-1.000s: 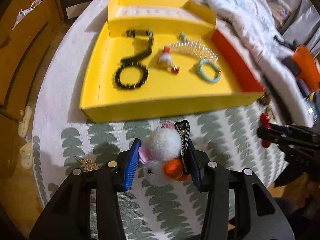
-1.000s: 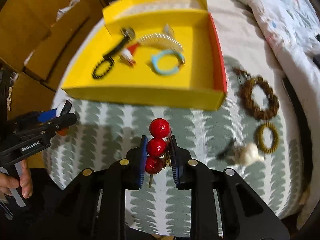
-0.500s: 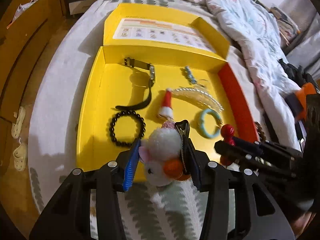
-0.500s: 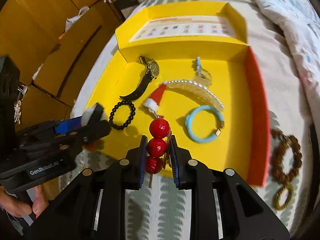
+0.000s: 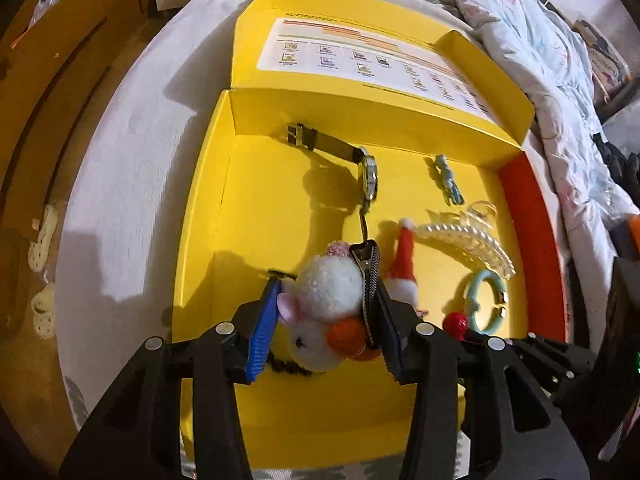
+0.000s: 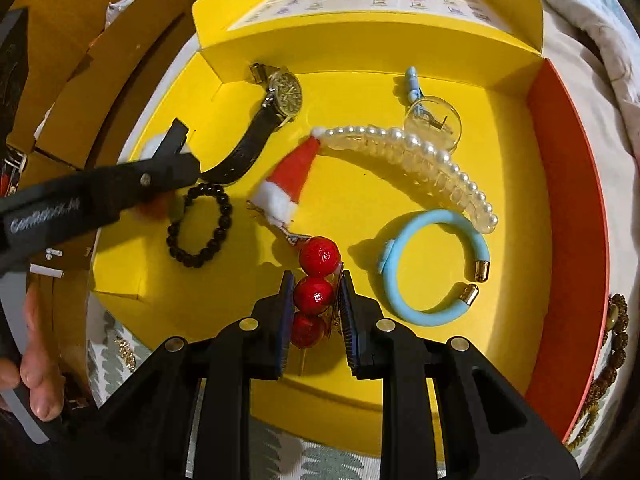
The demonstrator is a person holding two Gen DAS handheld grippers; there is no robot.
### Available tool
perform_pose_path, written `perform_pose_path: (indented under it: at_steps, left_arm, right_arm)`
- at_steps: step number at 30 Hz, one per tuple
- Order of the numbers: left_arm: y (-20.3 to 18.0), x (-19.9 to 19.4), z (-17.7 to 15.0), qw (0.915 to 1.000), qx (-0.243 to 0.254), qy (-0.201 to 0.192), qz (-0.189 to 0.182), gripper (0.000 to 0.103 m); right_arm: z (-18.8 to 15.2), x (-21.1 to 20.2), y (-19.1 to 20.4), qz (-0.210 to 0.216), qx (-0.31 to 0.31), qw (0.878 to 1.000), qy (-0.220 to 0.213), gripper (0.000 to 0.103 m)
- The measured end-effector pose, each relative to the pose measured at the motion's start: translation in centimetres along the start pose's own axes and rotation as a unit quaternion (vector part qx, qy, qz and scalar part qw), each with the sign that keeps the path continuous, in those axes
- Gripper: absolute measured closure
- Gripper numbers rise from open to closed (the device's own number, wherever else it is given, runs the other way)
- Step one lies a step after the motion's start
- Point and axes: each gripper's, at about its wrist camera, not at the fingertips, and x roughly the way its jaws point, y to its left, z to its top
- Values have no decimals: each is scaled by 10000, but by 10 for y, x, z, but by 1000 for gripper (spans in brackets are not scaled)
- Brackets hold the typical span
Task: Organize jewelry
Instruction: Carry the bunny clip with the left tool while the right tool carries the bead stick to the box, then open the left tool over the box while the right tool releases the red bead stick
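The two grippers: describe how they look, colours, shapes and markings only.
Both the left gripper and the right gripper are matte black plastic frames with angular cut-outs, round silver screw heads and ribbed blue pads. Pale lettering runs along the left gripper's side in the right wrist view. No sleeves or cables show.

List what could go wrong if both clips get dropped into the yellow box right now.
1. The plush clip in the left gripper hangs above the black bead bracelet; dropped here, it may cover or snag it.
2. The red ball clip in the right gripper sits near the Santa hat clip and could tangle with it.
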Motion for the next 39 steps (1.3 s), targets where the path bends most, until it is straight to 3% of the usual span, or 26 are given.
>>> perform_pose_path:
  at_steps: [7, 14, 31, 39]
  left_arm:
    - [7, 11, 7, 9995, -33, -17, 320, 58]
    - [9, 17, -13, 9989, -20, 207, 429, 57]
    - [-32, 16, -46, 9991, 252, 349, 17, 57]
    - [-18, 27, -38, 9990, 100, 445, -12, 53]
  right_arm:
    - [-4, 7, 1, -57, -61, 10000, -11, 80]
    - [-2, 8, 4, -131, -89, 9999, -21, 80]
    - [-4, 3, 3, -393, -103, 9992, -65, 80]
    - [-3, 6, 7, -437, -194, 9988, -116, 77]
